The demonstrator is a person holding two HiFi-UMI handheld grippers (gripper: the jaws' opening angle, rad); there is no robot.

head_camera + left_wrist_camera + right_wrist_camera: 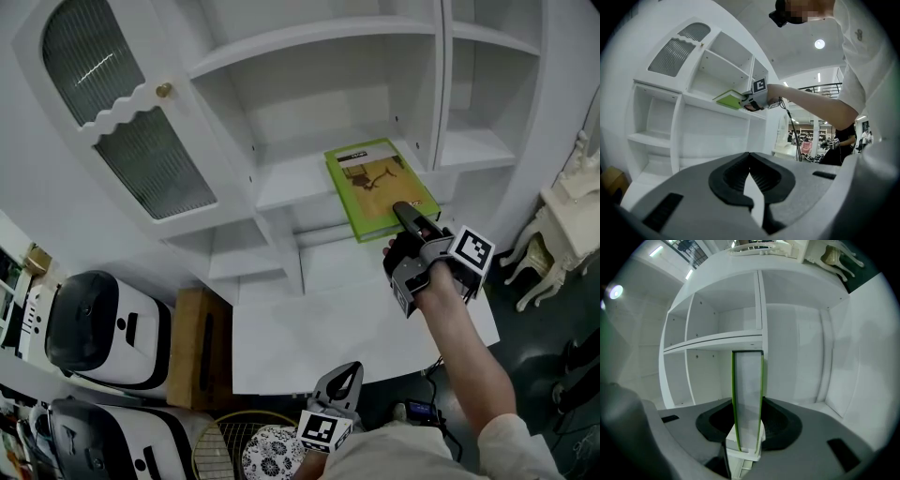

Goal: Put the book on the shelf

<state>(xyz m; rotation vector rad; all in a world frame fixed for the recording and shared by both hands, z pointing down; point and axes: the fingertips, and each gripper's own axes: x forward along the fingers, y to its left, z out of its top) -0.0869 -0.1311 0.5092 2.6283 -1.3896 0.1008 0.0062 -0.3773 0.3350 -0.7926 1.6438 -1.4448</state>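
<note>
A green book (377, 184) lies flat over the middle board of the white shelf unit (291, 178), its near end sticking out past the front edge. My right gripper (405, 216) is shut on that near end. In the right gripper view the book (747, 390) stands edge-on between the jaws, pointing into a shelf compartment (797, 362). From the left gripper view, the book (729, 99) and right gripper (751, 102) hover at the board's edge; whether the book rests on it I cannot tell. My left gripper (345, 373) hangs low near my body, shut and holding nothing (750, 158).
An open glass-fronted cabinet door (122, 122) swings out at the left. A white desk top (319, 328) lies below the shelves. White machines (103, 328), a wooden box (199, 347) and a racket (234, 439) sit lower left. An ornate white table (572, 211) stands right.
</note>
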